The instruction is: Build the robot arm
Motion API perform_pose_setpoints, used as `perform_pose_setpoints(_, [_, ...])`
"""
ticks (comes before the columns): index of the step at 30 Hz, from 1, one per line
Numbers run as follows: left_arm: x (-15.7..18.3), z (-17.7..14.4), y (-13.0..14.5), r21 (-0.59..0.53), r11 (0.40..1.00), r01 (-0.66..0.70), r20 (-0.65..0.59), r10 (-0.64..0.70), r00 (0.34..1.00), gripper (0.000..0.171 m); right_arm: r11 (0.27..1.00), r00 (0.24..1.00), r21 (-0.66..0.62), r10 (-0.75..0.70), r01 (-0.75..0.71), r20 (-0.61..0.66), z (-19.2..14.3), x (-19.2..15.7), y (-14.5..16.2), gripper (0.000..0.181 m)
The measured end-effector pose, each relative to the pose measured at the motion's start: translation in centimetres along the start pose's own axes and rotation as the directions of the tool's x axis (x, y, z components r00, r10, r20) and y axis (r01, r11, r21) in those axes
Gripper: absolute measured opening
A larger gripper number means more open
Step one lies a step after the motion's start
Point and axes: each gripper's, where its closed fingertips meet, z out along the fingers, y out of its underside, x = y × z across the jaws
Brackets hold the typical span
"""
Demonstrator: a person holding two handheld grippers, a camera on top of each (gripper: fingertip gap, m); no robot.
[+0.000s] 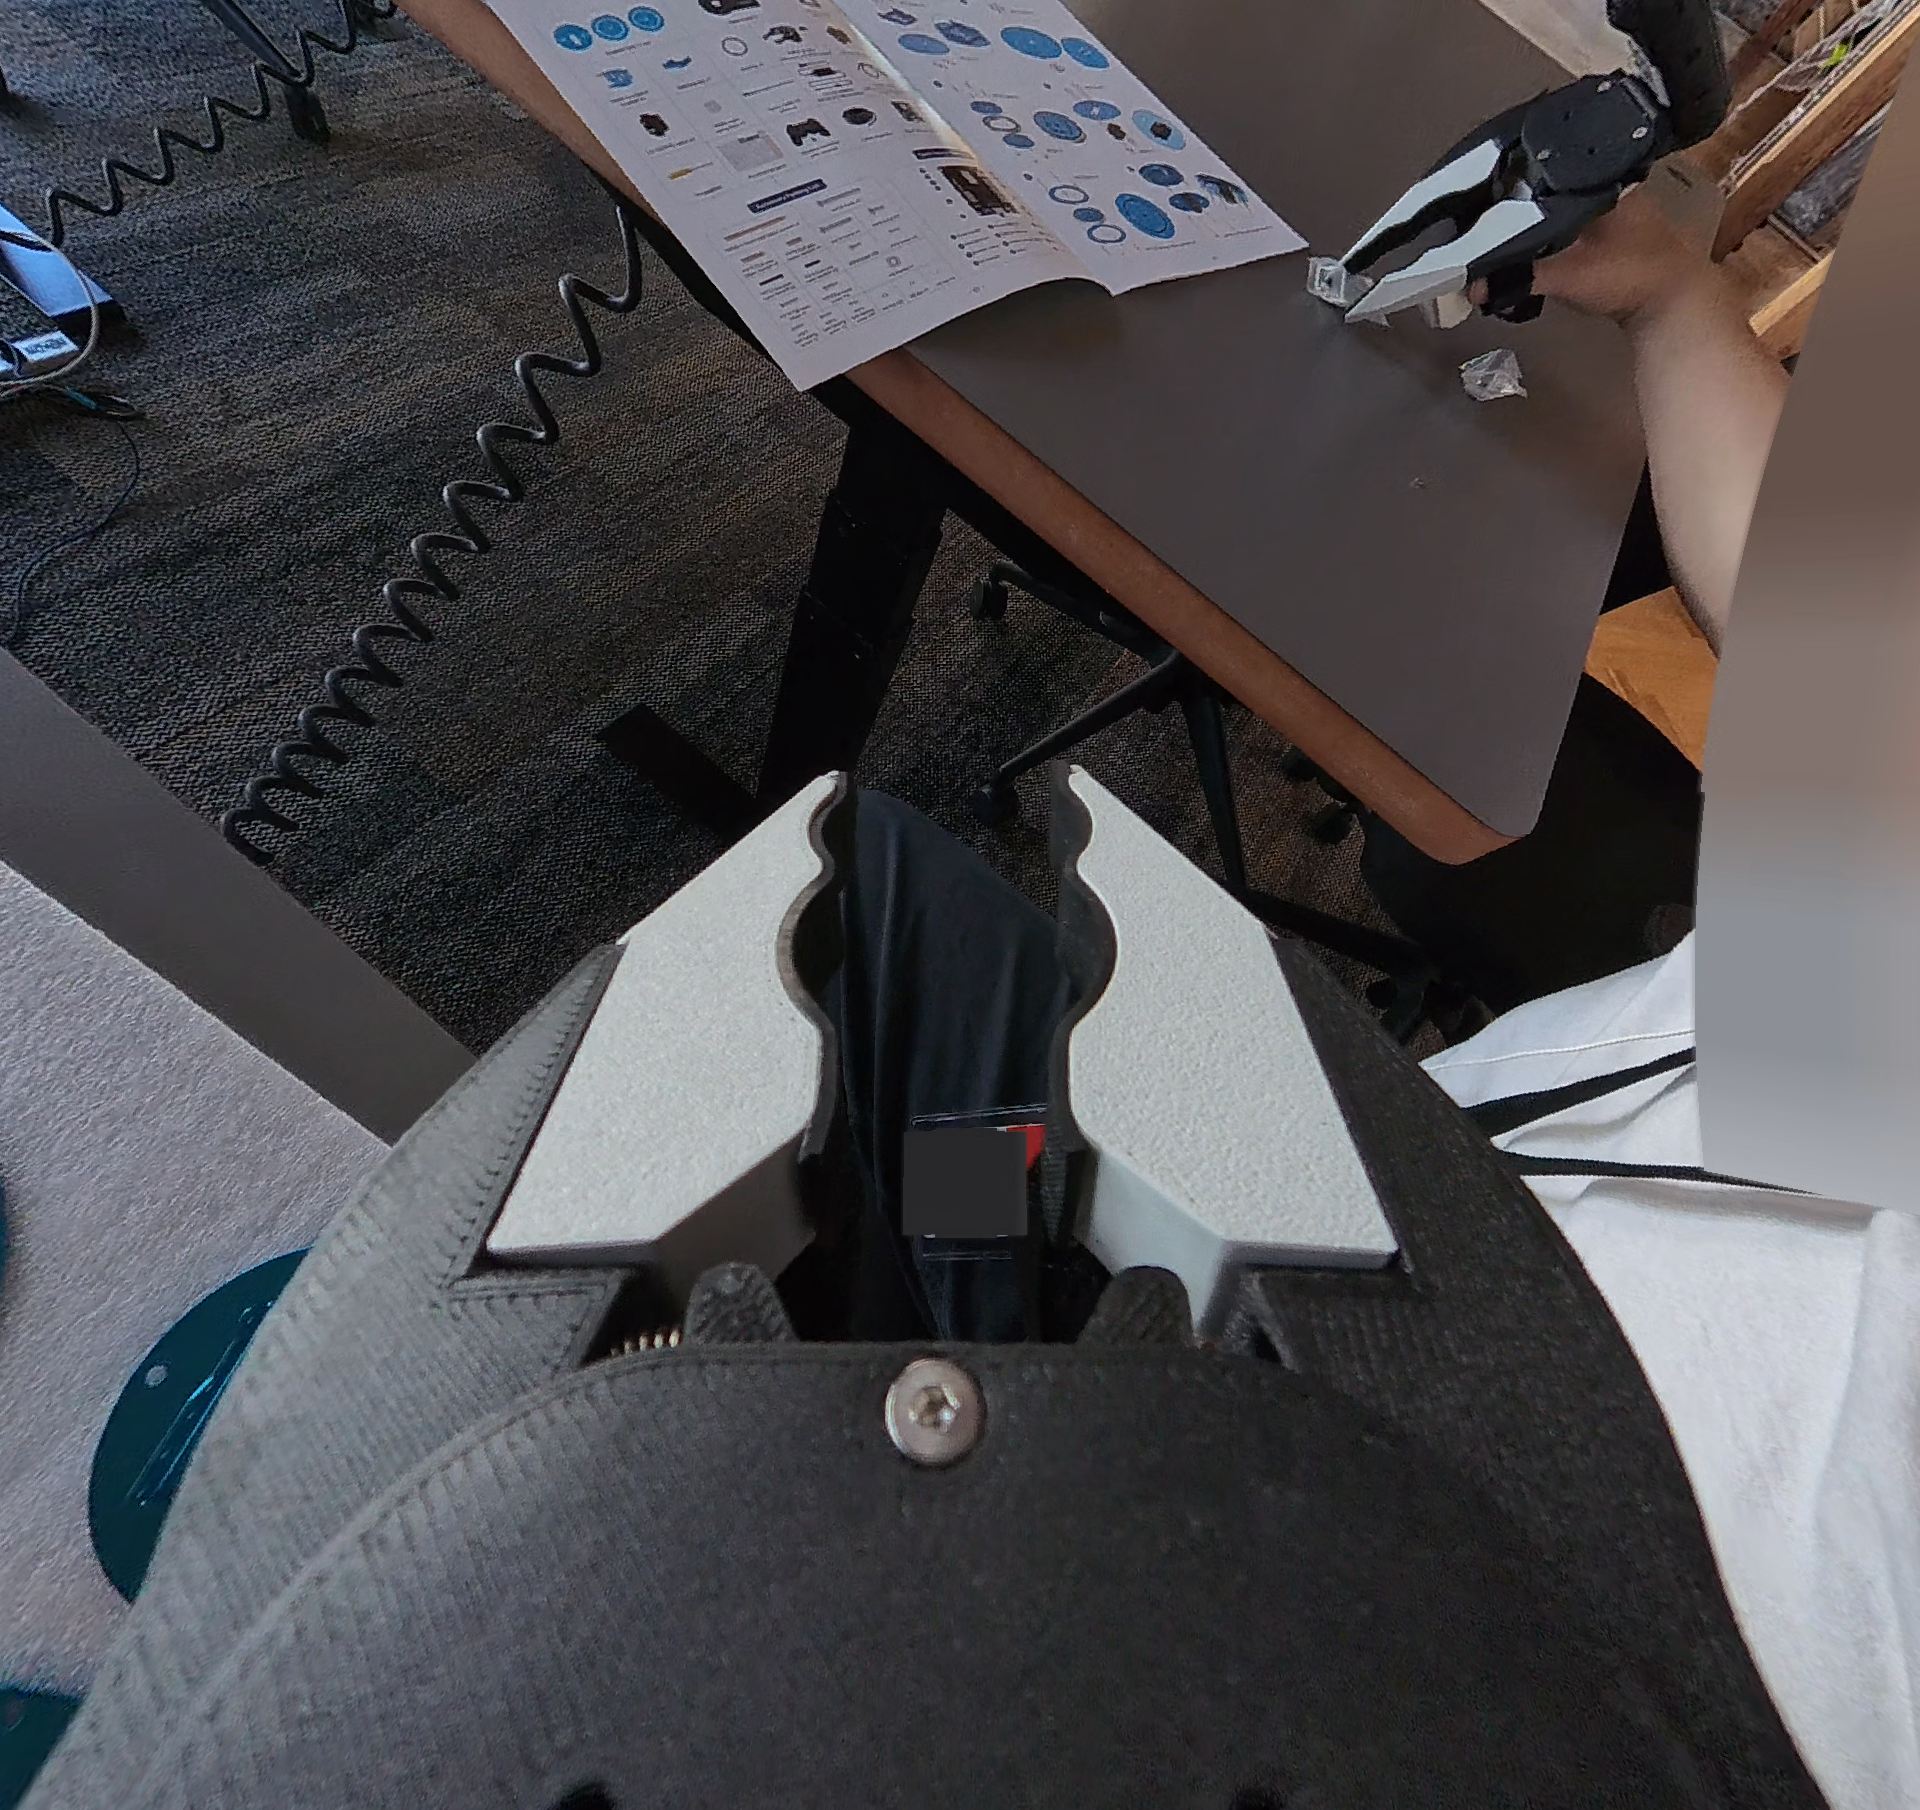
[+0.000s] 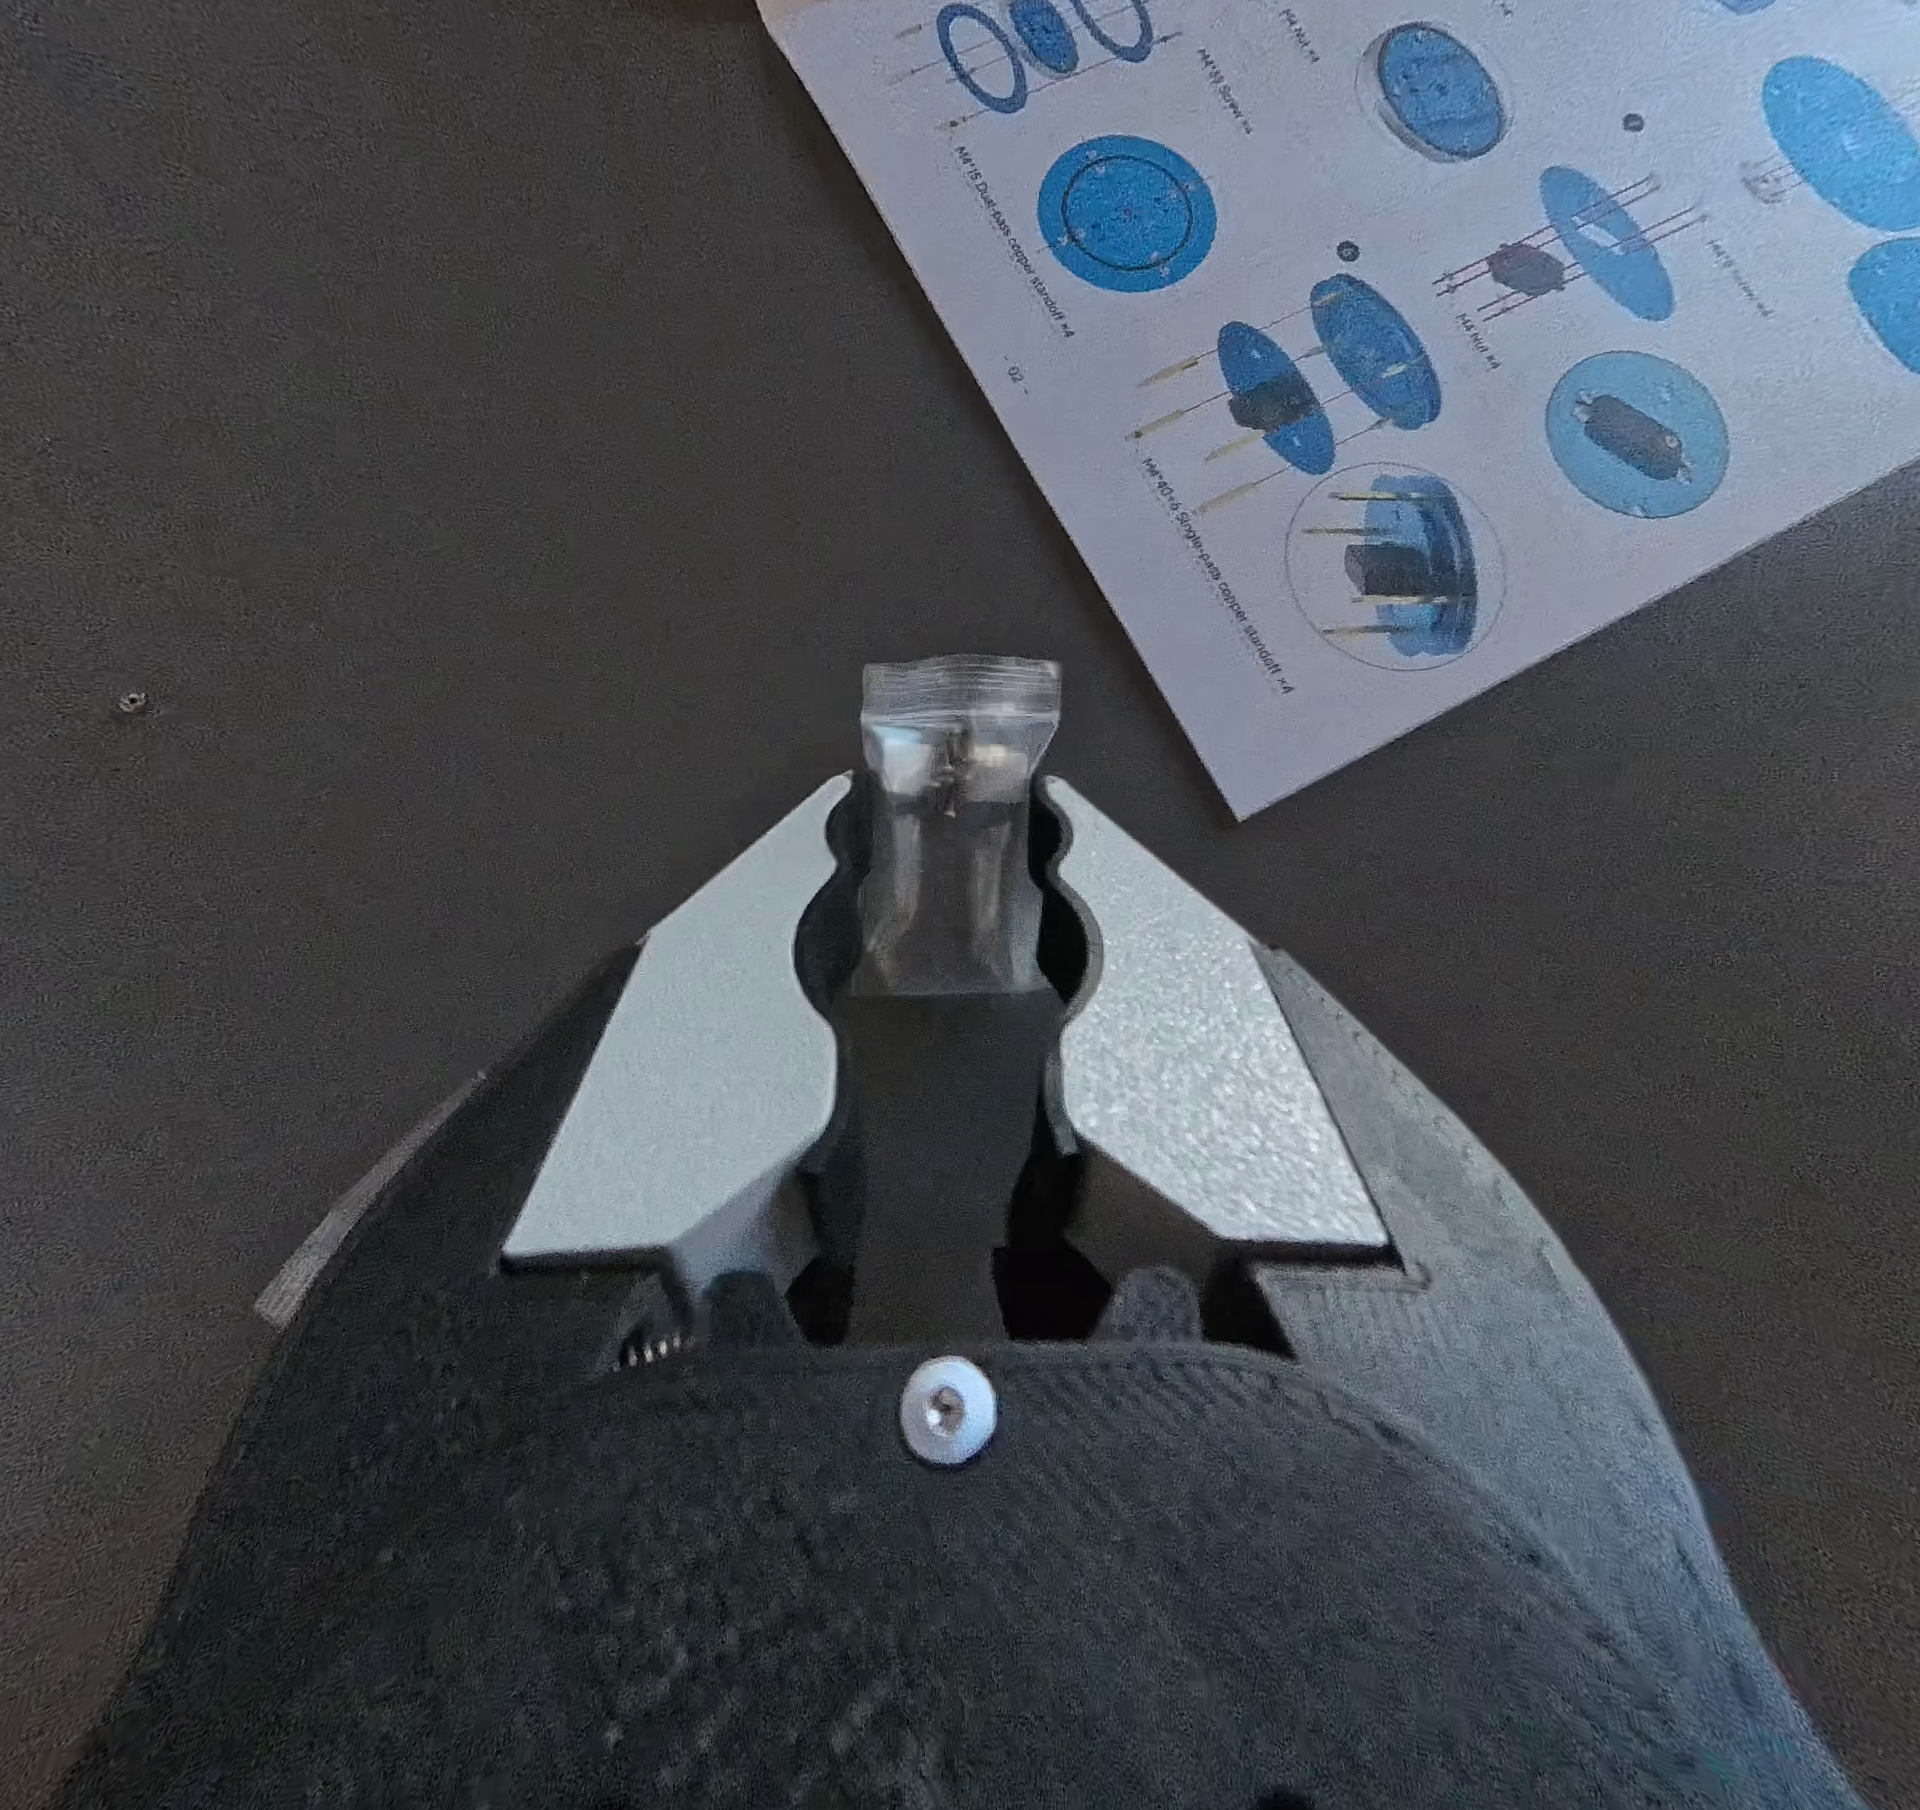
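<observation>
While the left hand-held gripper hangs parted and empty off the table, the right hand-held gripper pinches a clear bag beside the booklet.

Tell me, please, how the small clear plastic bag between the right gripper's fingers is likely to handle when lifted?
The small clear bag looks thin and crinkled, so probably floppy. Its glossy film may slip in the right gripper. It holds only a few tiny dark parts, so likely very light.

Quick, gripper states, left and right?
Left gripper: open, holding nothing, off the table.
Right gripper: shut on small clear bag, beside the booklet.
</observation>
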Motion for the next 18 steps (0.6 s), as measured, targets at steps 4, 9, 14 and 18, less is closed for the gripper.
perform_pose_setpoints(4, [0.1, 0.0, 0.0, -0.006, 1.000, -0.004, 0.004, 0.004, 1.000, 0.036, 0.999, 0.999, -0.012, -0.032, 0.032, -0.027, -0.1, -0.1, -0.1, 0.024])
perform_pose_setpoints(9, [0.2, -0.2, -0.3, -0.001, 1.000, -0.011, 0.008, 0.011, 1.000, 0.036, 0.988, 0.989, -0.092, -0.130, 0.123, -0.077, -0.4, -0.7, -0.5, 0.019])
perform_pose_setpoints(14, [0.3, 0.0, -0.1, -0.008, 1.000, -0.012, 0.002, 0.012, 1.000, 0.036, 0.957, 0.963, -0.188, -0.246, 0.223, -0.113, -0.7, -1.6, -1.3, 0.016])
perform_pose_setpoints(18, [0.4, 0.0, -0.1, -0.009, 1.000, -0.013, -0.004, 0.013, 1.000, 0.036, 0.930, 0.952, -0.273, -0.286, 0.248, -0.112, -0.5, -1.5, -0.9, 0.013])
